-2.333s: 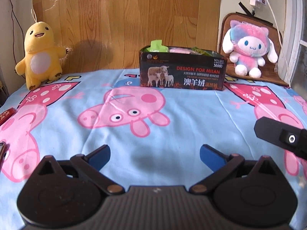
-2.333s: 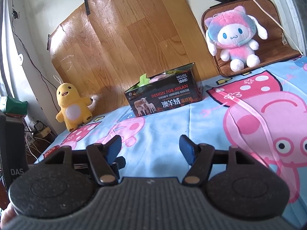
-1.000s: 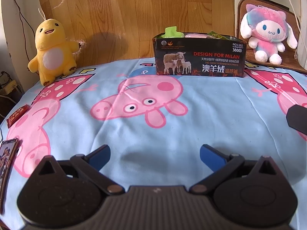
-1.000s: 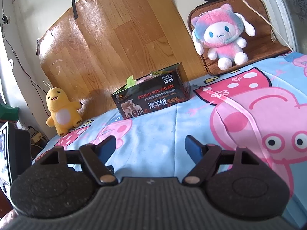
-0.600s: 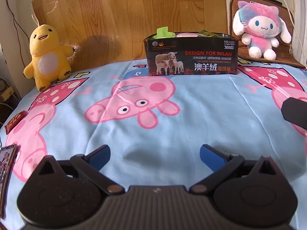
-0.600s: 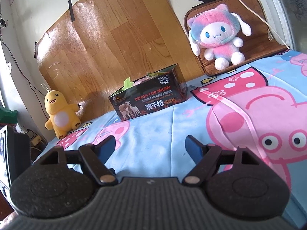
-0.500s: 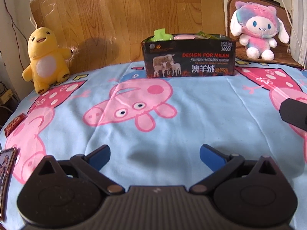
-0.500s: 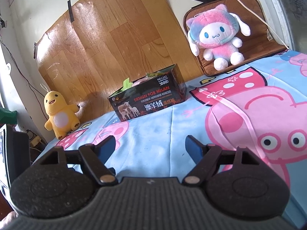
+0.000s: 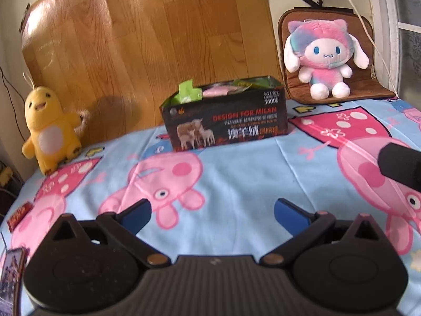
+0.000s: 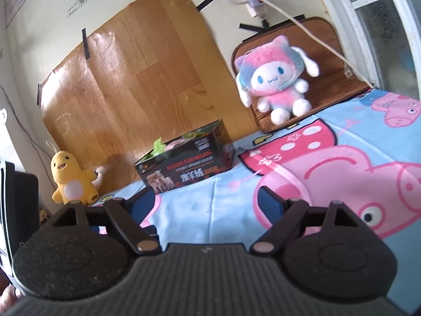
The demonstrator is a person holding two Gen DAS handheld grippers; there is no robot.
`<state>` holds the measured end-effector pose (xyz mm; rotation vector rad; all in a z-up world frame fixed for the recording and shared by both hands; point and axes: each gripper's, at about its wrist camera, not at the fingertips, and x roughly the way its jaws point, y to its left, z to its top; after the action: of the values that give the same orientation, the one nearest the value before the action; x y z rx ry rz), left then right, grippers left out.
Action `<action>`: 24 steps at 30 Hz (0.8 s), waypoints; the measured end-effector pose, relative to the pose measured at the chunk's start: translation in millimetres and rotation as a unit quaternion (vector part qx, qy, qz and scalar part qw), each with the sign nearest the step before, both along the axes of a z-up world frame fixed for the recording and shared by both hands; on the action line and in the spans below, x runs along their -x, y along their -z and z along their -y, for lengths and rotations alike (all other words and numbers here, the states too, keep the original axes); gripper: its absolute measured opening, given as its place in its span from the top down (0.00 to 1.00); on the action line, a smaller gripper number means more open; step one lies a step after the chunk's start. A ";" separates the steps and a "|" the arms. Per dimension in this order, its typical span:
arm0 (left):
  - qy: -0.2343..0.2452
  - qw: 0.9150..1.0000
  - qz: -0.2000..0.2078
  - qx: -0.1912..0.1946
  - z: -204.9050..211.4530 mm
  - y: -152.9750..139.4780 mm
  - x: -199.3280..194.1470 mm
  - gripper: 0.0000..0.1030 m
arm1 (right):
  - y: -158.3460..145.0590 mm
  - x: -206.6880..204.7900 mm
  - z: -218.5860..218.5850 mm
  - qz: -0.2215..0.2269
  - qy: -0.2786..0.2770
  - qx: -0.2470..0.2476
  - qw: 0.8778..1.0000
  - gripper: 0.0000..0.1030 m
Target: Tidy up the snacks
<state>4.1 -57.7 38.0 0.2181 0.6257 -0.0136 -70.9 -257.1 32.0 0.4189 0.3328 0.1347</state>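
Observation:
A black carton (image 9: 226, 123) printed "DESIGN FOR MILAN" stands at the back of the bed with green and pink snack packets (image 9: 208, 90) sticking out of its open top. It also shows in the right wrist view (image 10: 184, 168). A small red snack pack (image 9: 18, 214) and another printed pack (image 9: 11, 271) lie at the bed's left edge. My left gripper (image 9: 211, 214) is open and empty, well short of the carton. My right gripper (image 10: 205, 201) is open and empty; its black body (image 9: 402, 167) shows at the right of the left wrist view.
The bed has a blue sheet with pink pigs (image 9: 236, 184). A yellow plush (image 9: 48, 129) sits at the back left and a pink plush (image 9: 323, 58) on a brown cushion at the back right. A wooden board (image 9: 158, 39) leans on the wall behind.
Both grippers have tilted upward and swung a little left, so the carton and plush toys sit lower and farther right in view. Both stay open and empty.

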 end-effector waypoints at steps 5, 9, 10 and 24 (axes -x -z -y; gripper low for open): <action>0.002 1.000 -0.007 0.013 5.5 -4.6 -4.7 0.00 | -0.6 1.6 7.8 0.002 0.010 -0.005 1.000 0.15; 0.006 1.000 -0.011 0.019 10.8 -8.3 -4.2 0.00 | -2.9 4.1 13.2 0.007 0.015 -0.010 1.000 0.15; 0.007 1.000 -0.008 0.018 12.7 -9.7 -3.4 0.00 | -3.2 4.8 14.3 0.008 0.016 -0.011 1.000 0.15; 0.007 0.999 -0.029 0.019 16.9 -2.6 -0.5 0.00 | 2.8 5.3 21.7 0.003 0.017 -0.023 1.000 0.15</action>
<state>4.7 -74.6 40.6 0.1852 0.6811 -0.0456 -76.2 -278.8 29.2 0.4697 0.3178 0.1102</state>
